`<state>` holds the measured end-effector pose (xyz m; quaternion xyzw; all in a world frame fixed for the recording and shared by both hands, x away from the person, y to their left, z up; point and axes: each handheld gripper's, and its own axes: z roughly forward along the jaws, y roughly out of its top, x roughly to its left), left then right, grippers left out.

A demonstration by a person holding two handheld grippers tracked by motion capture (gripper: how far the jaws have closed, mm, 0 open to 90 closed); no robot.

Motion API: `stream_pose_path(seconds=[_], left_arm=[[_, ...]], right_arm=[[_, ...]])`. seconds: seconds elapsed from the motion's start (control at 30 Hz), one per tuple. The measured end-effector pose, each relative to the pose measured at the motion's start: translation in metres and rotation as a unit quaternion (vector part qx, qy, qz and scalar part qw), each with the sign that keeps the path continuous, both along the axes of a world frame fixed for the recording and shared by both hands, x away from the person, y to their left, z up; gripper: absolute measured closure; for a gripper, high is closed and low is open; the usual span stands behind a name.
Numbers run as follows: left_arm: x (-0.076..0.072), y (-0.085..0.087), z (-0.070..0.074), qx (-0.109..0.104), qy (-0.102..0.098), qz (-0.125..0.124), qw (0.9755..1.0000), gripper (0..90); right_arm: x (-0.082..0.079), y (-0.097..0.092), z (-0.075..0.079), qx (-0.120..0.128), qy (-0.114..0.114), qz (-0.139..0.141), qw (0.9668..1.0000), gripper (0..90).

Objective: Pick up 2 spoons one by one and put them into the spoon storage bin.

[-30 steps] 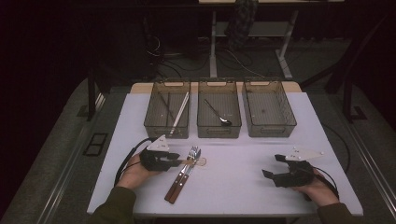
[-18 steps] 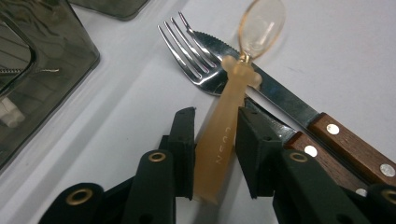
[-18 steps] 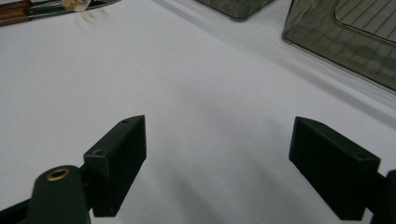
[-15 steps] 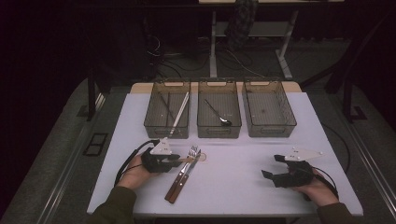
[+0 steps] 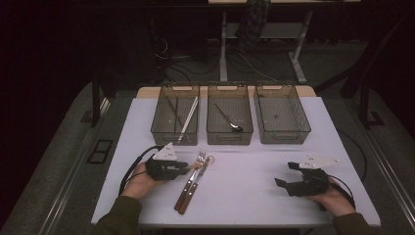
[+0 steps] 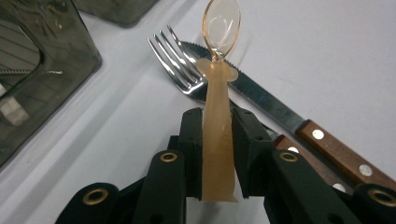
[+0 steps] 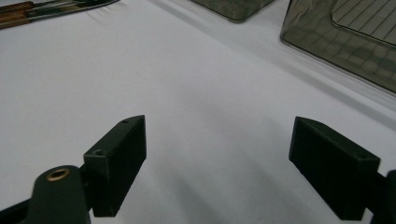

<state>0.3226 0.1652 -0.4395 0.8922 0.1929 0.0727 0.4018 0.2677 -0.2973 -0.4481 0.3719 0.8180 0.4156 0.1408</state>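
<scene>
Left gripper (image 6: 217, 154): closed on the handle of a small translucent amber spoon (image 6: 218, 93); the jaws have just been closing, and both pads are seen pressed against the handle.
Amber spoon: held between the pads near its blunt end, the bowl pointed away from the gripper and placed over the fork tines and the knife blade.
Fork (image 6: 180, 65): laid on the tabletop (image 5: 244, 186) under the spoon, tines toward the bins.
Knife (image 6: 280, 112): serrated blade, riveted wooden handle, laid just beside the fork.
Right gripper (image 7: 217, 163): jaws held wide apart, nothing between them; rested low over bare tabletop, well apart from the cutlery.
Left bin (image 5: 174, 139): long thin utensils are contained.
Middle bin (image 5: 230, 138): one dark spoon is contained.
Right bin (image 5: 282, 137): placed beside the middle bin at the far edge.
</scene>
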Motion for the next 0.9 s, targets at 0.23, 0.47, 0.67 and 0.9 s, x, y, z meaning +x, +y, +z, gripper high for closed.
stream_pose_path(seconds=[0.23, 0.47, 0.67, 0.9], left_arm=[[-0.003, -0.003, 0.008, -0.004, -0.001, 0.029, 0.9996, 73.8], [-0.002, -0.005, 0.015, -0.028, 0.023, 0.051, 0.9981, 73.8], [-0.004, -0.012, 0.019, -0.031, 0.027, 0.057, 0.9976, 73.6], [-0.006, -0.020, 0.027, -0.047, 0.027, 0.063, 0.9965, 73.6]], right_arm=[[0.000, 0.000, 0.000, 0.001, -0.001, 0.000, 1.0000, 18.4], [0.000, 0.001, -0.001, 0.004, -0.002, -0.001, 1.0000, 17.7], [0.002, 0.007, -0.002, 0.028, -0.006, -0.007, 0.9996, 12.8], [0.001, 0.015, -0.002, 0.031, -0.008, 0.000, 0.9995, 11.2]])
